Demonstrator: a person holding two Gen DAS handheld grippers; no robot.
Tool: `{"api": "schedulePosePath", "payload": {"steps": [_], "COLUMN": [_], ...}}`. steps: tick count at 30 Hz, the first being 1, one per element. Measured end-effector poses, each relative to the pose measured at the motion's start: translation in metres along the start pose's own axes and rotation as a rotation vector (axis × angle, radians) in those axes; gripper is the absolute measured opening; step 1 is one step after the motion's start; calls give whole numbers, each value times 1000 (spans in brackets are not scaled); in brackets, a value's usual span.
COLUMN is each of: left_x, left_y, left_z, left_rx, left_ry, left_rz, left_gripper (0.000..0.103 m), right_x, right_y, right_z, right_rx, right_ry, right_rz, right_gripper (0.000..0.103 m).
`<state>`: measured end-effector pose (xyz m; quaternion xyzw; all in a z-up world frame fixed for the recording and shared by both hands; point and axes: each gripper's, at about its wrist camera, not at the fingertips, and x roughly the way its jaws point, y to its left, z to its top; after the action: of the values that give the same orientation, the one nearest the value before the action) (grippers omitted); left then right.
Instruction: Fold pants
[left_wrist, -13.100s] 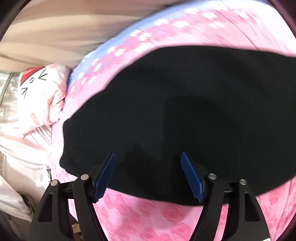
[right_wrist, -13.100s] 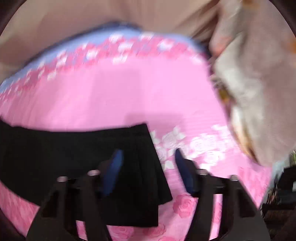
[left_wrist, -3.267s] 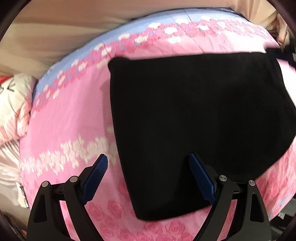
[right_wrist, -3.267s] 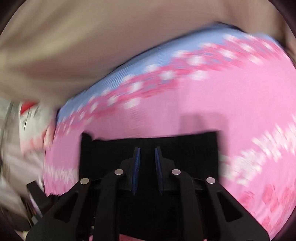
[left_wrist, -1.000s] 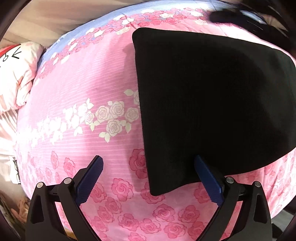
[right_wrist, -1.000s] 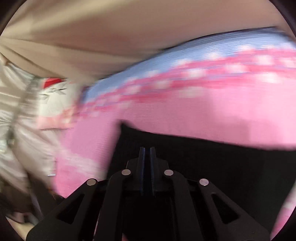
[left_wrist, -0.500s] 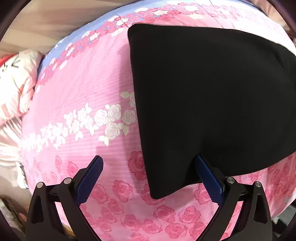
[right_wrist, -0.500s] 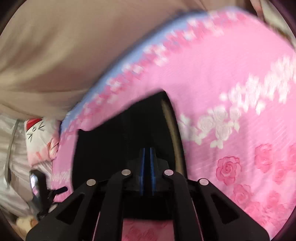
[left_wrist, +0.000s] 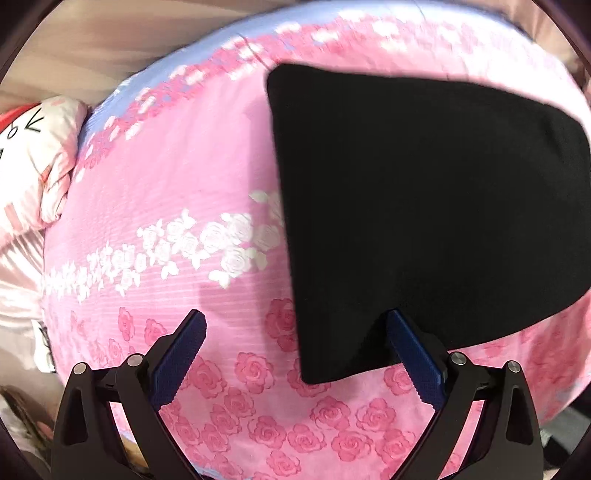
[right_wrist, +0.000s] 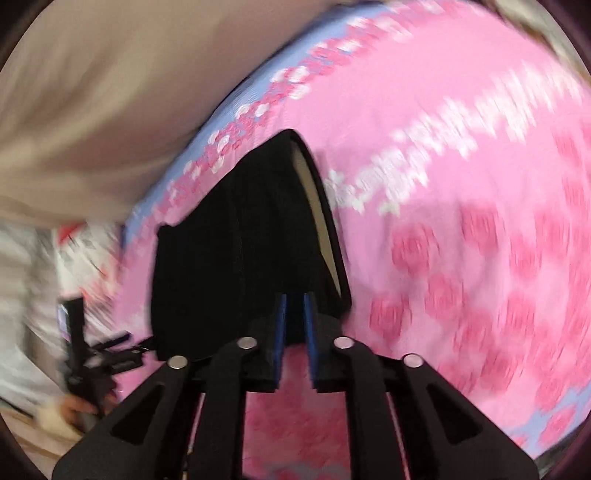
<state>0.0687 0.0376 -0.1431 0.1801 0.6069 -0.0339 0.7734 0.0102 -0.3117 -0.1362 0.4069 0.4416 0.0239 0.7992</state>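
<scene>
1. Where the left wrist view looks down on the bed (left_wrist: 155, 206), the left claw (left_wrist: 295, 354) stands wide open with nothing between its pads. The black pants (left_wrist: 424, 206) lie flat on the pink rose sheet as a folded block, ahead of this claw and toward the right of the view. Their near left corner sits between the two blue fingers (left_wrist: 177, 354), closer to the right-hand one, which overlaps the cloth's near edge; whether it touches is unclear. The block's long axis runs away to the right. A pillow (left_wrist: 33, 158) with a cartoon face lies off to the left, well apart.

2. While the right wrist view is blurred, the right claw (right_wrist: 294, 325) is clear enough: its jaws have just been opening and now show a narrow gap. The pants (right_wrist: 236, 258) hang or lie just ahead of it, reaching up and left, with a pale inner edge showing along their right side. Cloth appears to sit in the gap, yet the pads look slack, so I judge the edge is being let go.

3. Judging by both views, the left claw is nearer the free corner for any next fold.
</scene>
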Motion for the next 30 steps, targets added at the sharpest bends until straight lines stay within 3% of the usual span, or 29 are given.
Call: {"api": "schedulePosePath", "payload": {"steps": [2,6,9,11,13,17,20,22,25,27,30], "left_x": [-7,4,17,23,26,24,17,16,23,29,35], "left_y": [10,25,39,48,55,63,56,50,39,35,31], "left_z": [0,-2,-4,-6,-7,-6,-1,3,4,1,-2], "left_rx": [-17,-74,-191,-269,-313,-291,-211,-173,-125,-102,-83], "left_ry": [-23,29,94,118,131,93,55,45,60,79,84], "left_rz": [-15,-157,-349,-425,-446,-314,-201,-162,-122,-118,-110], "left_gripper": [97,97,97,97,97,97,97,97,97,97,98], "right_x": [-2,-2,-3,-5,-5,7,37,61,94,80,68], "right_y": [-8,-2,10,19,28,88,130,136,104,101,136], "right_z": [-11,-13,-8,-6,-2,11,9,5,8,22,49], "right_rx": [95,99,96,106,110,-85,-288,-358,-292,-189,-273], "right_ry": [-7,-7,-20,-46,-65,-64,0,42,115,80,9], "right_rz": [-3,-4,-8,-27,-35,-24,-42,-65,-141,-80,-2], "right_gripper": [56,56,56,58,59,60,58,51,29,32,32]}}
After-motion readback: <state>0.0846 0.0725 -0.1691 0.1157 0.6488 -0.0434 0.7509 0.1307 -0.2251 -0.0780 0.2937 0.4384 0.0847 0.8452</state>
